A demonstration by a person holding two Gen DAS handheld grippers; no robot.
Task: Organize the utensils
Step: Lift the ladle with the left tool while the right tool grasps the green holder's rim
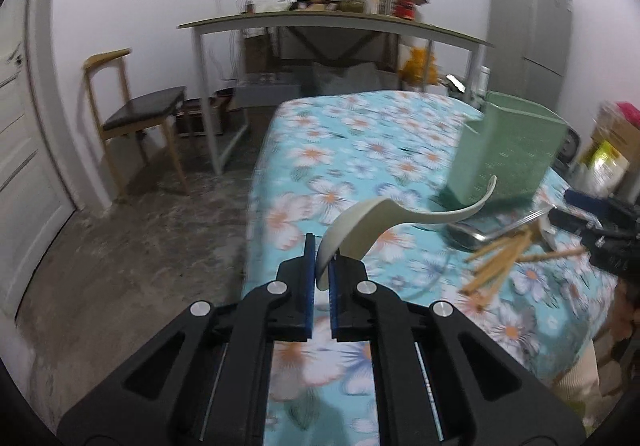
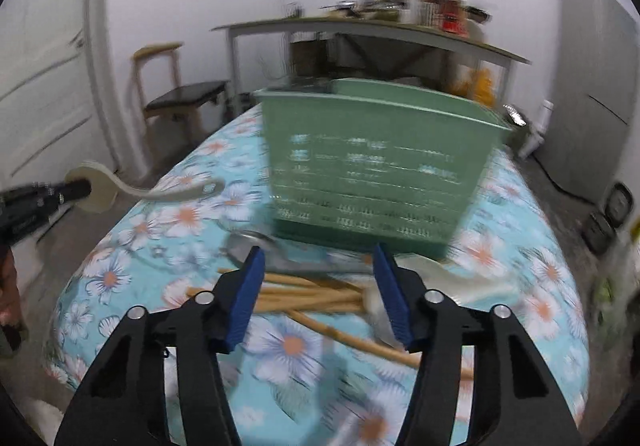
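My left gripper point(image 1: 321, 262) is shut on the bowl of a cream ceramic spoon point(image 1: 400, 219) and holds it above the flowered table, its handle pointing right toward the green basket point(image 1: 508, 153). The spoon also shows at the left of the right wrist view point(image 2: 160, 191). My right gripper point(image 2: 320, 270) is open and empty, just above a pile of wooden chopsticks point(image 2: 312, 296) and a metal spoon point(image 2: 256, 244) lying in front of the green basket point(image 2: 380, 169). The chopsticks point(image 1: 504, 254) and a metal utensil point(image 1: 476, 234) also show in the left wrist view.
The table has a blue flowered cloth point(image 1: 340, 149). A white cloth point(image 2: 472, 286) lies right of the chopsticks. Behind stand a wooden chair point(image 1: 136, 113), a cluttered desk point(image 1: 328, 21) and a grey fridge point(image 1: 532, 29). The right gripper point(image 1: 600, 230) shows at the right edge.
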